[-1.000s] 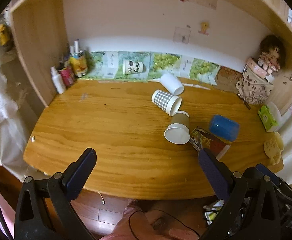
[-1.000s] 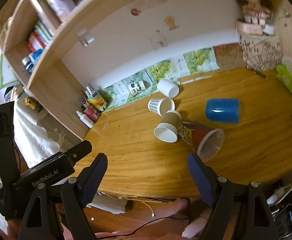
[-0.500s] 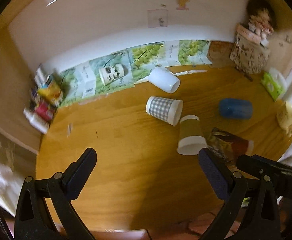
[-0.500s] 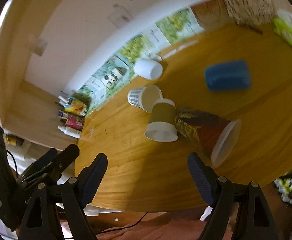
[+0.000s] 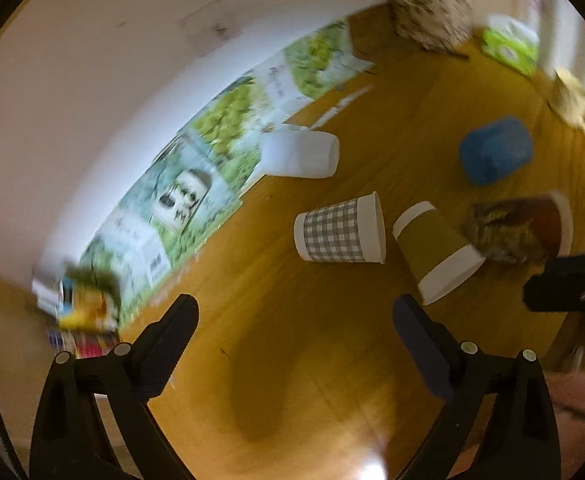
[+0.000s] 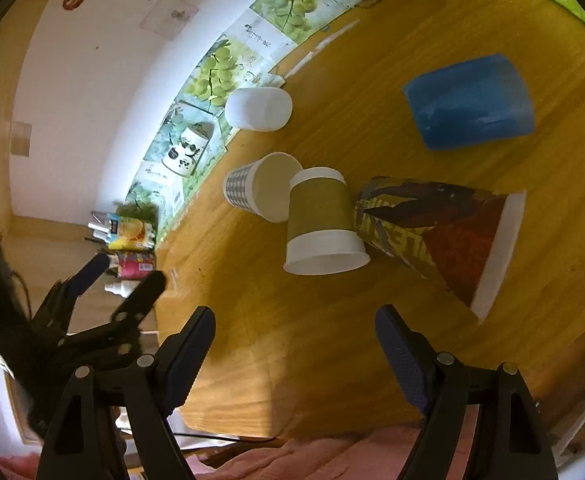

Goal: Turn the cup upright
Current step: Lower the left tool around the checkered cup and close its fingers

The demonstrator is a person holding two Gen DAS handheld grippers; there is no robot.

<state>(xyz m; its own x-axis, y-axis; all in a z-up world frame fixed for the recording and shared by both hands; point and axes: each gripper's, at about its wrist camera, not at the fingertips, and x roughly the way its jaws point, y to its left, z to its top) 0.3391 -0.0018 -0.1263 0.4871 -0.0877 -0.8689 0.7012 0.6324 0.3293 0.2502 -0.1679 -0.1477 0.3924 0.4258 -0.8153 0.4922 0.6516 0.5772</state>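
Several cups lie on their sides on the wooden desk (image 5: 292,360): a white cup (image 5: 300,154) (image 6: 258,109), a grey checked cup (image 5: 340,232) (image 6: 260,192), an olive-brown cup (image 5: 436,252) (image 6: 320,224), a large patterned cup (image 5: 520,228) (image 6: 440,236) and a blue cup (image 5: 496,156) (image 6: 472,108). My left gripper (image 5: 294,320) is open and empty above the desk, short of the checked cup. My right gripper (image 6: 294,334) is open and empty, just short of the olive-brown cup's mouth. The left gripper also shows in the right wrist view (image 6: 128,280).
Printed boxes (image 6: 220,68) line the back wall. Small bottles and cartons (image 6: 130,240) stand at the back left. A patterned bag (image 5: 428,12), a green packet (image 5: 508,44) and a yellow figure (image 5: 572,104) sit at the right.
Both grippers have moved forward over the desk and tilted, so the cups appear larger and closer. Both stay open. No cup has moved.
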